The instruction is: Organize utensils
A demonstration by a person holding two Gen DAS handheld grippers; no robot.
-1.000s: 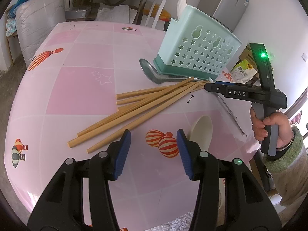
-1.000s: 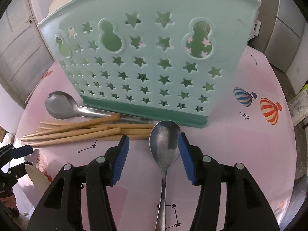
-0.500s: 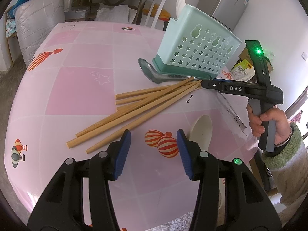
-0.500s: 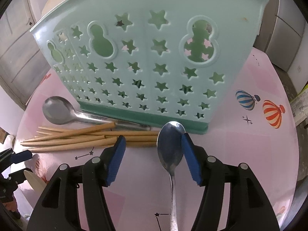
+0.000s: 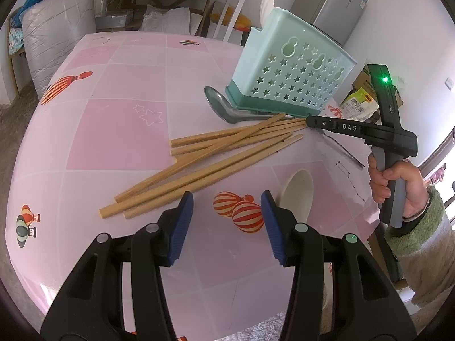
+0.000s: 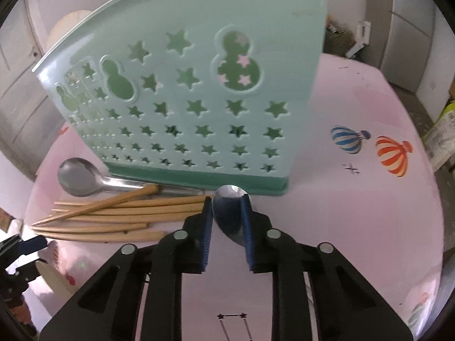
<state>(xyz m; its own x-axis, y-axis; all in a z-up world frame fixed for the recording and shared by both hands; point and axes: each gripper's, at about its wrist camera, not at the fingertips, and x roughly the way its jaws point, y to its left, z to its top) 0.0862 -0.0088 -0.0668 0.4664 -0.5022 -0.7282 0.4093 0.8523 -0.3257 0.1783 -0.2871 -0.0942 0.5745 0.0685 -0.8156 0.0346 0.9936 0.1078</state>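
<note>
Left wrist view: the left gripper [image 5: 227,224] hangs at six o'clock over the pink table [image 5: 119,130], jaws apart with nothing between them, only a printed balloon on the cloth below. At twelve o'clock from it lies a loose fan of wooden chopsticks [image 5: 216,159]. Beyond them, toward one o'clock, stands the mint utensil holder [image 5: 295,79], with a large steel spoon [image 5: 227,108] lying along its base. A pale spoon [image 5: 297,196] rests just beside the right-hand blue pad, at about three o'clock from the gripper. At three o'clock in the frame a hand [image 5: 389,179] grips the handle of the right gripper, whose nose reaches to the chopstick tips by the holder's foot.

Right wrist view: the right gripper [image 6: 227,213] has just been closing, and its blue pads now sit against the two sides of the bowl of a second steel spoon [image 6: 231,213], which lies on the table just short of the holder's dark green base. The chopsticks spread away to nine o'clock.

The step in hand looks like picking up this spoon. Next, the grip must prove firm on the curved bowl, then the spoon has to be lifted clear and carried up over the holder's rim, handle tipped to drop into a compartment.
</note>
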